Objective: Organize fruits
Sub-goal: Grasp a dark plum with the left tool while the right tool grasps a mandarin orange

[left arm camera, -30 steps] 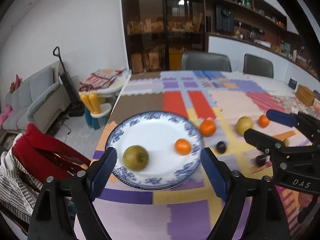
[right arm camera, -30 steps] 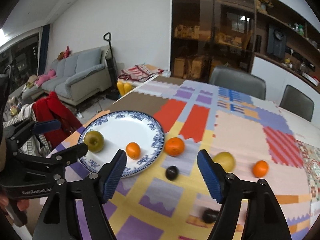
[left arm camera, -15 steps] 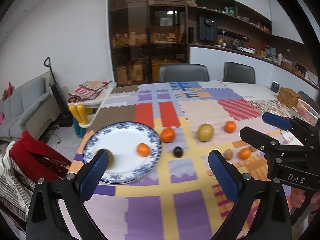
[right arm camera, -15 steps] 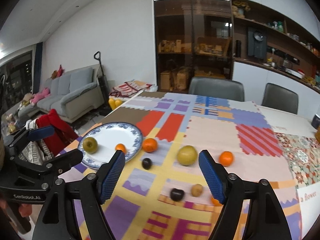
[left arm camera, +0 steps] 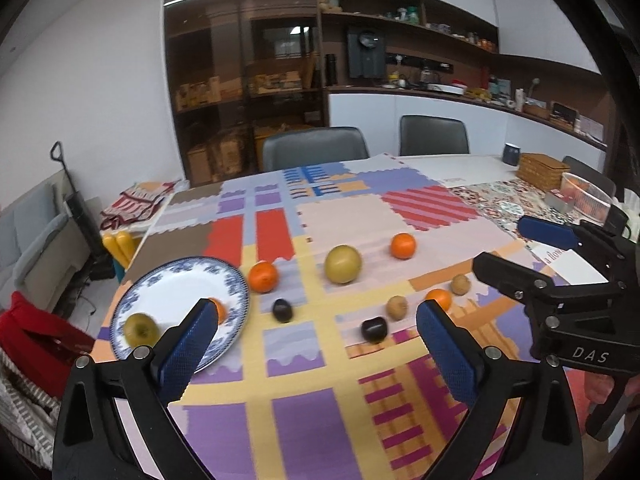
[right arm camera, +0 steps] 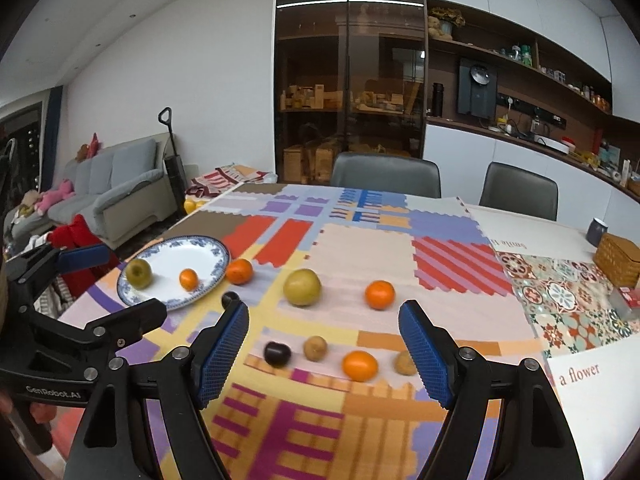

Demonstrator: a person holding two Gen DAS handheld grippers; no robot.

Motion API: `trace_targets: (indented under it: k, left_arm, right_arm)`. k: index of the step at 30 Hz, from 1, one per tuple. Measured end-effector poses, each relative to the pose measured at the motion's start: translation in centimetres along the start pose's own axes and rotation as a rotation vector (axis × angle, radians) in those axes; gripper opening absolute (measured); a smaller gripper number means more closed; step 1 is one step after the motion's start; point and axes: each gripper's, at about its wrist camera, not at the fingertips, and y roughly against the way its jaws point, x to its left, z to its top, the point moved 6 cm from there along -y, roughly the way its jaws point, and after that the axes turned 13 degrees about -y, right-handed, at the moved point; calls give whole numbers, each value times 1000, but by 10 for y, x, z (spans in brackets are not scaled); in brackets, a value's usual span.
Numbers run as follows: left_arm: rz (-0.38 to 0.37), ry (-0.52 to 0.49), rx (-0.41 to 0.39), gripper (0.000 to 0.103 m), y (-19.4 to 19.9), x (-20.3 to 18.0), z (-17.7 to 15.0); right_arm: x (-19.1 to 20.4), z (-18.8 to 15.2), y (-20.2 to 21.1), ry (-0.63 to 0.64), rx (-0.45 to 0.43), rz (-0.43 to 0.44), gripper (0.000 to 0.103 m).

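While the fruits are lying scattered over the patchwork cloth, I am reading the blue-rimmed plate as their home: a green apple and a small orange are already sitting on it. An orange is resting just beside the plate's rim, with a large yellow-green fruit and another orange farther along. Nearer me, a dark plum, a brown fruit, an orange and a second brown one are lying in a row; these two may be kiwis, though blur is making that uncertain. Another dark plum is sitting near the plate.

I am expecting all of them to be light, round and prone to rolling, the plums soft-skinned, so I am planning to take each across its widest middle with a gentle squeeze.

My left gripper and right gripper are both hovering above the table with fingers spread apart, holding nothing.
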Motion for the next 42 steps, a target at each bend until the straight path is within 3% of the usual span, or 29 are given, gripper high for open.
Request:
trace_targets:
  k: [6, 15, 19, 26, 42]
  left_arm:
    - [-36, -9, 25, 100, -20, -15, -2]
    - [-87, -55, 101, 84, -64, -33, -17]
    - [-125, -48, 149, 73, -86, -38, -25]
    - [-185, -19, 216, 64, -115, -47, -33]
    - [-245, 17, 286, 46, -144, -55, -43]
  right_arm:
    - [-20, -8, -7, 4, 14, -18, 78]
    - [-40, -31, -33, -6, 86, -48, 77]
    - [-47, -41, -48, -23, 131, -54, 71]
    - [-59, -58, -74, -96, 218, -36, 57]
    - [-63, -69, -107, -155, 310, 0, 48]
